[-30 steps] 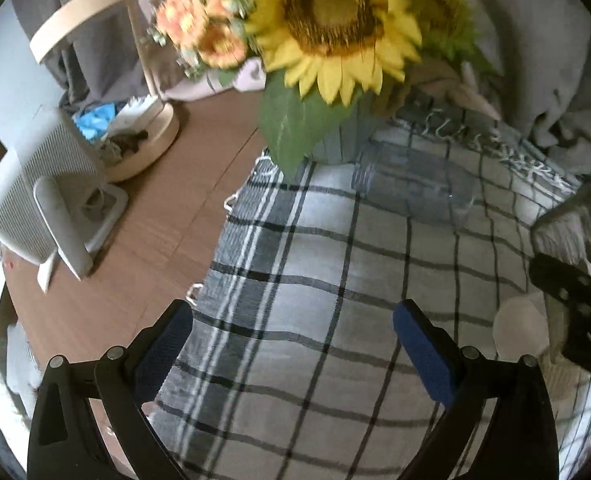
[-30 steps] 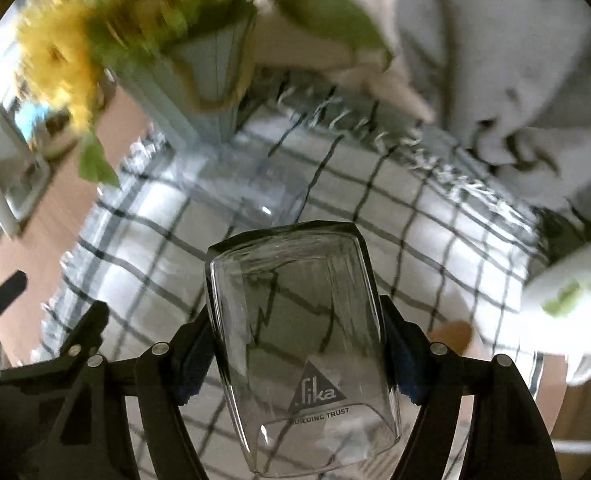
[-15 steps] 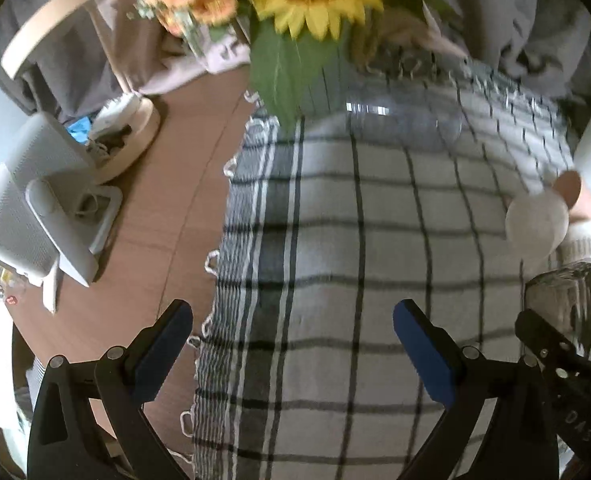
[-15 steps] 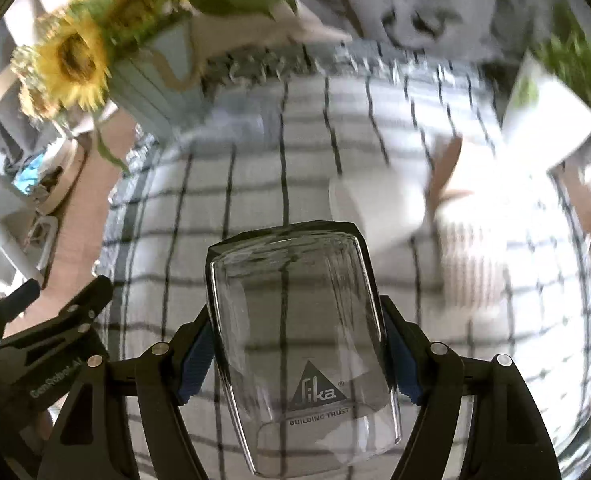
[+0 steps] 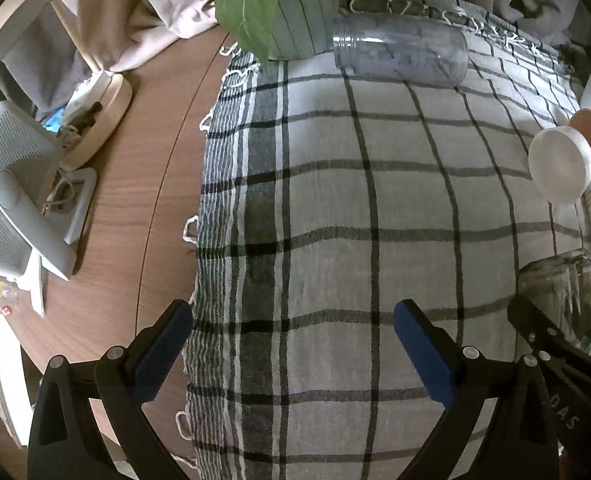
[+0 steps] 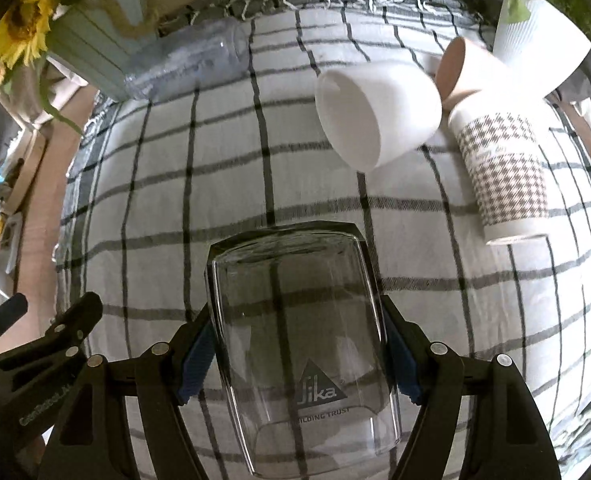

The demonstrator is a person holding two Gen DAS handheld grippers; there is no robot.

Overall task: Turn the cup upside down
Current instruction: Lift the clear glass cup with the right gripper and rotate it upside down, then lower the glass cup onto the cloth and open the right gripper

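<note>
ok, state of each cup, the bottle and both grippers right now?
glass cup: held in right gripper, fingers shut on its sides
left gripper: open, holding nothing
white cup: lying on its side
houndstooth paper cup: mouth down on the cloth
clear bottle: lying on its side

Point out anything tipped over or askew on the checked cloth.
Three vessels lie on their sides: a clear plastic jar by the vase, a white cup, and a tan paper cup behind it. The right claw grips the Sika glass.
</note>
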